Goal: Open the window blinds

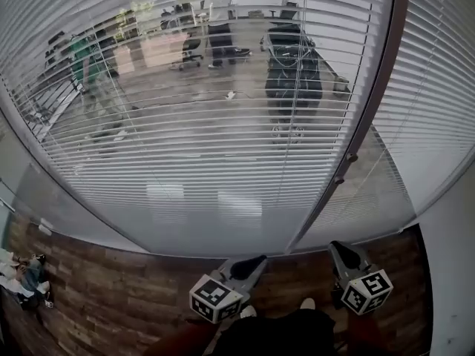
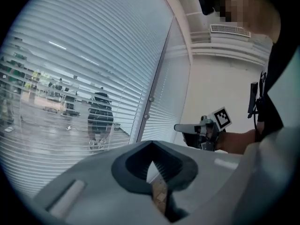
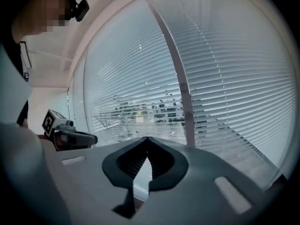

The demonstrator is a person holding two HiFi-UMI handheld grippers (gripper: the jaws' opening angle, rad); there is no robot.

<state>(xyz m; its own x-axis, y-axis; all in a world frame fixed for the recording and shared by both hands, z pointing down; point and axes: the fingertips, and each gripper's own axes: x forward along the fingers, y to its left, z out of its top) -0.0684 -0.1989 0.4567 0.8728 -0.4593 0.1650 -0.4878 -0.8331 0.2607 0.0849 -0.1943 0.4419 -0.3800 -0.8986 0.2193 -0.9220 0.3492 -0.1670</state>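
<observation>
At the frame's bottom, the left gripper and right gripper face the blinds, jaws closed, seemingly empty.

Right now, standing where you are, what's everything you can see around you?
Blinds: two panels, white, straight ahead.
Post: one, dark brown, between the panels.
Figure: one, dark, behind the slats; cannot tell if it is real or a reflection.
Floor: brown wood planks, below the blinds.
Small pile: one, mixed colours, on the floor at far left; unclear what it is.
Wall: white, at right.
Ceiling vent: one, white, overhead.
Left gripper: grey, shut, empty, low, left of the post's foot.
Right gripper: grey, shut, empty, low, right of the post's foot.
</observation>
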